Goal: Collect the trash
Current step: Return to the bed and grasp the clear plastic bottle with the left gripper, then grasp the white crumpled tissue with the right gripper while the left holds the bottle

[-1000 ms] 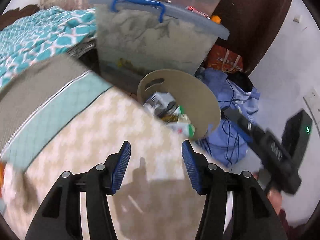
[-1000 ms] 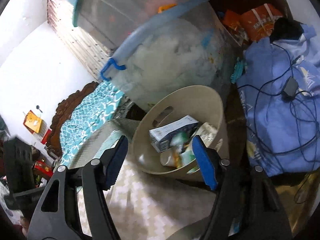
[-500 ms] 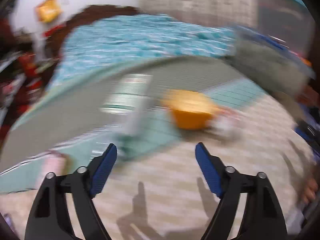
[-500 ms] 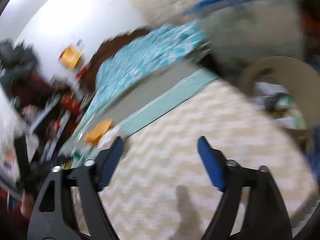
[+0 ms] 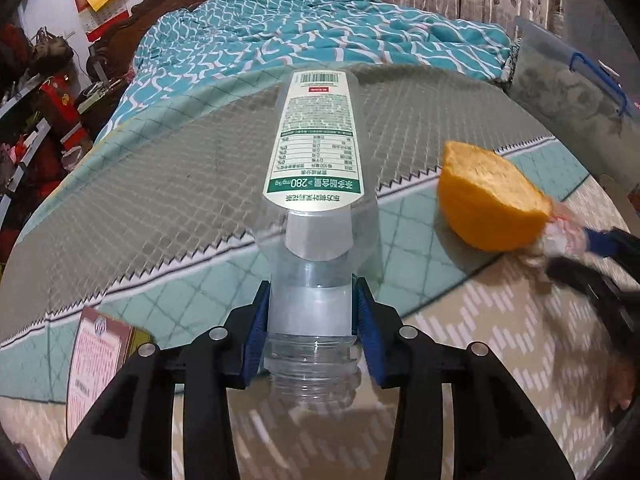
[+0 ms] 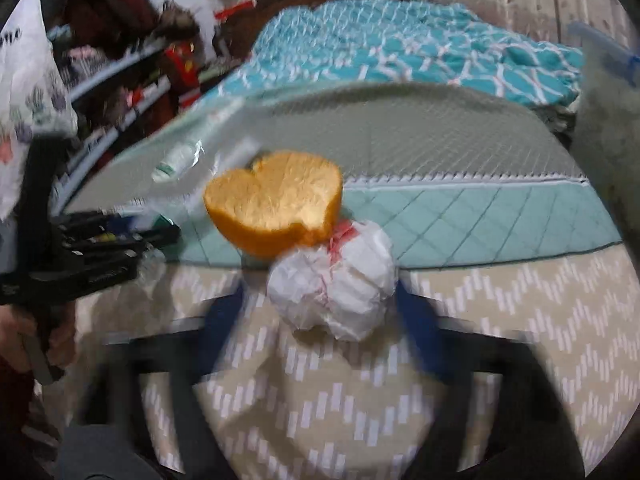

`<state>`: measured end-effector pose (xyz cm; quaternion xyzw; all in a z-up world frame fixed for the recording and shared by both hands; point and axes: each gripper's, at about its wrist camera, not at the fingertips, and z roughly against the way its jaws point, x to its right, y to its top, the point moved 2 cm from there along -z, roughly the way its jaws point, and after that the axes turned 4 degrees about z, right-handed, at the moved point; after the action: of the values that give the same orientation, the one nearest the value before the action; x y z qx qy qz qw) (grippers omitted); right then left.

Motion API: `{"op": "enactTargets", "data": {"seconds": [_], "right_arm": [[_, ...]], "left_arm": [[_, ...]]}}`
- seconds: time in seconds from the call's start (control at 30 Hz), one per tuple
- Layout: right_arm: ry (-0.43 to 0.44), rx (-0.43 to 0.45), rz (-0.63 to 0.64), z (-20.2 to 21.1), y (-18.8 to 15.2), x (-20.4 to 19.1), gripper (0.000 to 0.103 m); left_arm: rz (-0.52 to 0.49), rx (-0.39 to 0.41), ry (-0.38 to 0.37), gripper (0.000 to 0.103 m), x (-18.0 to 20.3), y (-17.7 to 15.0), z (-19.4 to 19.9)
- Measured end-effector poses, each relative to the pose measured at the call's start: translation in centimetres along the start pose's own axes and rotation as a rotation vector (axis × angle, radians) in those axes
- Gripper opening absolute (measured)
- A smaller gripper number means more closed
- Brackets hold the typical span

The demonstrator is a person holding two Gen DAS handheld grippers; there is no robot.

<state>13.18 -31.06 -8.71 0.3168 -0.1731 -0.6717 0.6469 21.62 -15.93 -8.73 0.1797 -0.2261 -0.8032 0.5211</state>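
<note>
My left gripper [image 5: 312,312] is shut on the neck end of a clear plastic bottle [image 5: 314,184] with a white and green label, which lies pointing away over the bed. A half orange peel [image 5: 490,204] lies to its right, with a crumpled white paper ball [image 5: 560,236] beside it. In the blurred right wrist view my right gripper [image 6: 320,312] stands around the paper ball [image 6: 334,284], its blue pads close on both sides; contact is unclear. The orange peel [image 6: 276,208] touches the ball's far side. The left gripper and bottle [image 6: 176,160] show at the left.
The bed has a beige zigzag cover [image 5: 480,360], a teal quilted strip [image 5: 192,292] and a teal patterned blanket [image 5: 300,36]. A red-bordered printed card [image 5: 96,364] lies at the left. A clear storage box with a blue handle [image 5: 576,84] stands at the right. Cluttered shelves [image 5: 32,120] line the left.
Both grippers swung away from the beige bin of trash to the bed. The left has closed on the bottle. The right has come up around the paper ball and narrowed.
</note>
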Motion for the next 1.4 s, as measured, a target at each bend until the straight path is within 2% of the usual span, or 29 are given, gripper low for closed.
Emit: {"op": "enactTargets", "data": {"seconds": [0.1, 0.3, 0.4, 0.53, 0.7, 0.77, 0.83, 0.87, 1.07, 1.13, 1.4], "right_arm": [[0.045, 0.017, -0.057, 2.1, -2.0, 0.5, 0.043], [0.079, 0.062, -0.141, 7.6, -8.2, 0.9, 0.042], [0.078, 0.088, -0.136, 9.7, -10.7, 0.3, 0.042], [0.102, 0.093, -0.116, 10.5, -12.4, -1.1, 0.042], [0.075, 0.094, -0.116, 9.8, -12.3, -1.8, 0.052], [0.082, 0.093, -0.118, 9.8, -12.3, -1.8, 0.056], [0.082, 0.092, -0.118, 9.9, -12.4, -1.9, 0.059], [0.079, 0.092, -0.119, 9.9, -12.5, -1.8, 0.063], [0.078, 0.092, -0.146, 10.0, -12.9, -1.3, 0.069], [0.078, 0.096, -0.151, 10.2, -13.1, -1.3, 0.073], [0.081, 0.102, -0.158, 10.7, -13.6, -0.8, 0.075]], "left_arm": [[-0.005, 0.021, -0.022, 0.038, 0.0, -2.1, 1.9], [0.004, 0.036, -0.114, 0.038, -0.4, -9.0, 6.5], [-0.004, 0.031, -0.158, 0.038, -0.2, -12.4, 8.6], [0.014, 0.030, -0.192, 0.039, 0.0, -15.1, 10.4], [0.021, 0.025, -0.148, 0.042, 0.4, -15.5, 10.5], [0.025, 0.038, -0.128, 0.049, 0.4, -15.3, 10.8], [0.032, 0.054, -0.121, 0.062, 0.1, -15.1, 11.1], [0.038, 0.065, -0.118, 0.063, 0.1, -15.0, 11.4], [0.069, 0.063, -0.140, 0.070, -0.5, -14.0, 11.8], [0.078, 0.061, -0.153, 0.075, -0.6, -13.7, 12.0], [0.150, 0.046, -0.192, 0.081, -1.8, -11.9, 11.8]]}}
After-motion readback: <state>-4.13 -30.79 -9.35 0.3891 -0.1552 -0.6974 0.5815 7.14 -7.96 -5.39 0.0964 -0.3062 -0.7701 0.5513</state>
